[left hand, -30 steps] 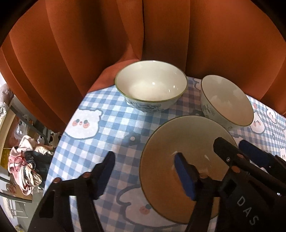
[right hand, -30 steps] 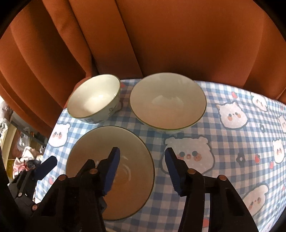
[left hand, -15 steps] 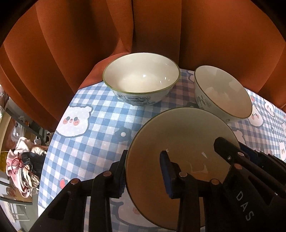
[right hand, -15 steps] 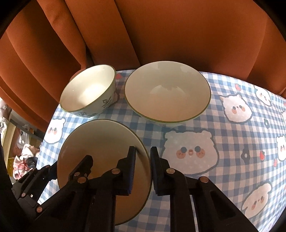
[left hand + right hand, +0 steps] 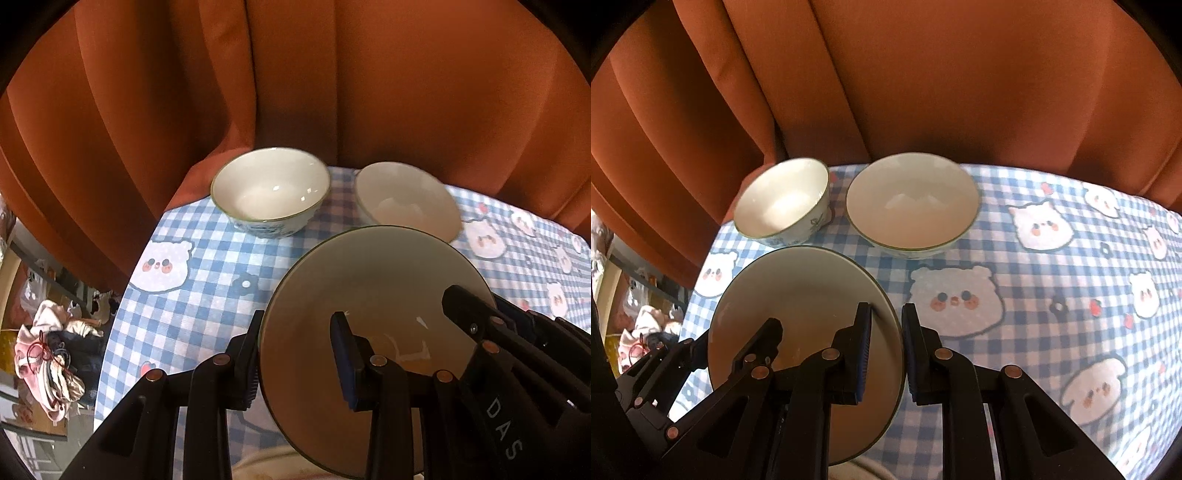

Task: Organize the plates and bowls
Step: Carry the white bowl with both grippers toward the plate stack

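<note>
Both tools were on the plate [image 5: 373,288] at once. The left gripper [image 5: 295,354] had its two fingers pinched over the plate's left rim, one pad under the edge and one on the upper face. The right gripper [image 5: 886,343] clamped the opposite rim the same way, its blue pads [image 5: 865,347] pressed close with the thin edge between them. In the left wrist view the right tool's black frame reached in across the plate's far side.

The plate sat tilted, its near edge raised above the blue checked tablecloth [image 5: 1034,302] with the bear faces; whether the far edge touched the cloth could not be told. Something pale showed beneath the plate's near edge, too little of it to name.

Beyond the plate stood two bowls, side by side. The deeper patterned bowl [image 5: 783,203] stood behind the plate toward its left, the wide shallow bowl [image 5: 912,205] behind it toward its right, the two bowls just apart. Behind the bowls hung the rust-orange curtain [image 5: 923,74].
</note>
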A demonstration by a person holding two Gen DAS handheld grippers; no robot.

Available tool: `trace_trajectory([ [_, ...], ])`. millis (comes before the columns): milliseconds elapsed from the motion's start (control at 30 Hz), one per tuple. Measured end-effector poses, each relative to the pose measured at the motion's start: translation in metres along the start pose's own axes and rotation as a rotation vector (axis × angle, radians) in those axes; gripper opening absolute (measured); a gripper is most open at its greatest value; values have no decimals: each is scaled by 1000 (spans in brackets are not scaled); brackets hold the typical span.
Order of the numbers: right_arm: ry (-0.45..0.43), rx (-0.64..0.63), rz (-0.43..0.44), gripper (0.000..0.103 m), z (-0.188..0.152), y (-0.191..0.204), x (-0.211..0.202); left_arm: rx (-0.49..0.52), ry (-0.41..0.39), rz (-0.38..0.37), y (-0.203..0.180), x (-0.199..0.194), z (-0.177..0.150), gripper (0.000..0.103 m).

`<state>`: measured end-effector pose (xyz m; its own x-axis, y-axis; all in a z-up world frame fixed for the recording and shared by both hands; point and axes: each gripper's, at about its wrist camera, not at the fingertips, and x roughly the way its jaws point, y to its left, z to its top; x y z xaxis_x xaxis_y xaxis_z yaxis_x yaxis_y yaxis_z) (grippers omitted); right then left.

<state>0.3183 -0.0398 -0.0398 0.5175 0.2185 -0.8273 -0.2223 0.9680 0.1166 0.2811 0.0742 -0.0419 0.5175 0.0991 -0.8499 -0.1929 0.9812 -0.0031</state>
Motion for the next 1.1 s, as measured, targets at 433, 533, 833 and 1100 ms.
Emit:
trace_trajectory([
  [433,-76,79,-93,20,-53,-25,-87,98,-53,-98,-40,-60,-45,34],
  [533,-75,98,-111,20,-70,-36,-101,115,-39,-119,-52,-69,-60,34],
  [833,-56,143,-134,20,-115,-67,-128,170,-15,-131,-86,-88,-96,34],
  [1100,-21,141,-128,20,-141,-97,-134,151,40,-116,-114,-85,-124,34],
])
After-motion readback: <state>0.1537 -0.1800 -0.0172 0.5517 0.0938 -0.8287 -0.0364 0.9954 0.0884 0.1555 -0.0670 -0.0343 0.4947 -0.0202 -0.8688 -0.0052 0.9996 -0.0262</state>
